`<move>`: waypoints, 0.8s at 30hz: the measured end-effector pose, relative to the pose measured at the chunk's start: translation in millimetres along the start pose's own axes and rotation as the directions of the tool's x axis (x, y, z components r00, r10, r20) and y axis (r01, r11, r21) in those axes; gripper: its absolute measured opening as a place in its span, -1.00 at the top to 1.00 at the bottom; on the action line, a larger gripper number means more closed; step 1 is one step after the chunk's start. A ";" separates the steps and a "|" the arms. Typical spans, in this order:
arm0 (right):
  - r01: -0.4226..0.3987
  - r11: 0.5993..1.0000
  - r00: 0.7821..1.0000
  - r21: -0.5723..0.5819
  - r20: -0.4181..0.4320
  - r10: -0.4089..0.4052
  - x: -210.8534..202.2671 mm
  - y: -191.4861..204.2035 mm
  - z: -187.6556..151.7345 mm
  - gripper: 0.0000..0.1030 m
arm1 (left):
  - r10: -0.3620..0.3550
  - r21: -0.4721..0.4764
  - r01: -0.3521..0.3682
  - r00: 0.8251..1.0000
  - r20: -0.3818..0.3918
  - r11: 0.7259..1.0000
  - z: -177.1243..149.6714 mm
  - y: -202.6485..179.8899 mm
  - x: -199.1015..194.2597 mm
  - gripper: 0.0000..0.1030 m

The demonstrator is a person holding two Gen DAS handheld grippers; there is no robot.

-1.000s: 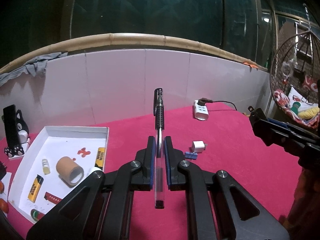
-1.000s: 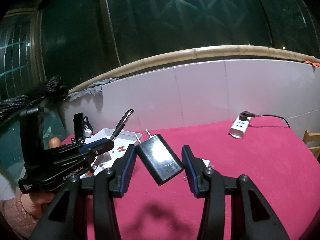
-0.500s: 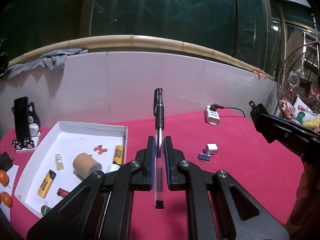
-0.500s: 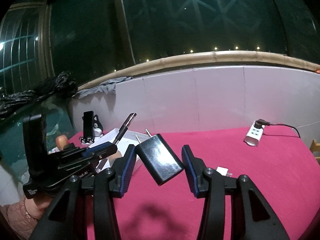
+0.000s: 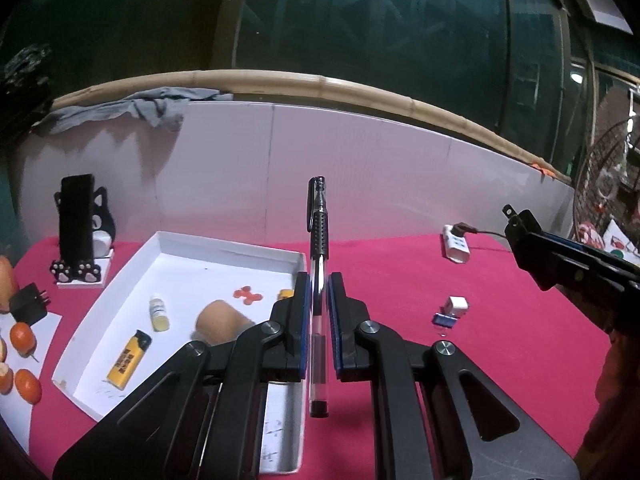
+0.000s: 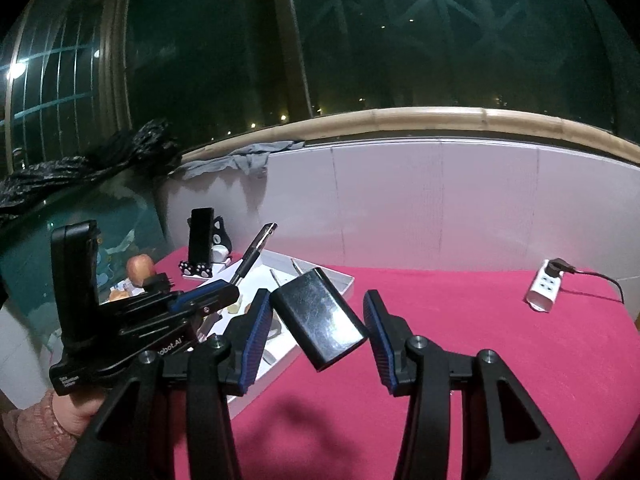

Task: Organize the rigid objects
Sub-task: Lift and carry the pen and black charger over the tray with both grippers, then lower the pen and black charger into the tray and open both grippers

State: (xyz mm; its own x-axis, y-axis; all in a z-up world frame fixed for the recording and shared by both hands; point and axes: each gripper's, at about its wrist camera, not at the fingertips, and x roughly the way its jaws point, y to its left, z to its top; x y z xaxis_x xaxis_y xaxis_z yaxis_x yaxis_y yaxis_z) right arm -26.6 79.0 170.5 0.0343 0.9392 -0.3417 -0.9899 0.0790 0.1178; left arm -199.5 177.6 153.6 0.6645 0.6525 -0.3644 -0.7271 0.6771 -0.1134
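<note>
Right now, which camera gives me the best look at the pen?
The left wrist view: the pen runs full length up the centre, clamped in the left gripper. The right wrist view shows only its capped upper part, poking up past that gripper's side.

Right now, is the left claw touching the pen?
Touching. The left wrist view shows the left claw shut on the pen, both pads pressed against its clear barrel.

A surface (image 5: 480,352) covered in pink-red cloth meets a low white panelled wall (image 5: 360,168) at its far edge, capped by a bamboo rail (image 5: 320,84) with grey cloth (image 5: 152,106) draped at left; beyond, dark night windows (image 6: 440,32) show distant lights
</note>
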 end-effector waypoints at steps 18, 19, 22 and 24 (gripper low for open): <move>-0.083 0.996 0.994 -0.042 -0.073 0.080 51.0 54.2 15.5 0.09 | 0.116 -0.148 -0.115 0.993 -0.003 0.982 -10.3 88.2 -13.2 0.84; -0.088 0.995 0.993 -0.040 -0.079 0.085 53.9 56.2 16.0 0.09 | 0.129 -0.156 -0.128 0.992 -0.005 0.979 -10.9 94.8 -13.6 0.84; -0.107 0.994 0.989 -0.029 -0.101 0.104 67.1 62.1 17.1 0.09 | 0.175 -0.182 -0.176 0.984 -0.020 0.967 -15.3 117.7 -14.9 0.84; -0.119 0.993 0.986 -0.024 -0.119 0.116 76.2 66.8 16.1 0.09 | 0.190 -0.196 -0.192 0.981 -0.033 0.962 -18.6 129.8 -13.9 0.84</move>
State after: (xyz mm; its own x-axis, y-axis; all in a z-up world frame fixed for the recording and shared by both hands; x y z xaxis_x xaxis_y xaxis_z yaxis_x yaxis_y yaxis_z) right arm -87.8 161.2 167.4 -0.0970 0.8955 -0.4344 -0.9899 -0.0415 0.1355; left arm -306.3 250.1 126.7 0.5085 0.7573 -0.4099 -0.8608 0.4588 -0.2203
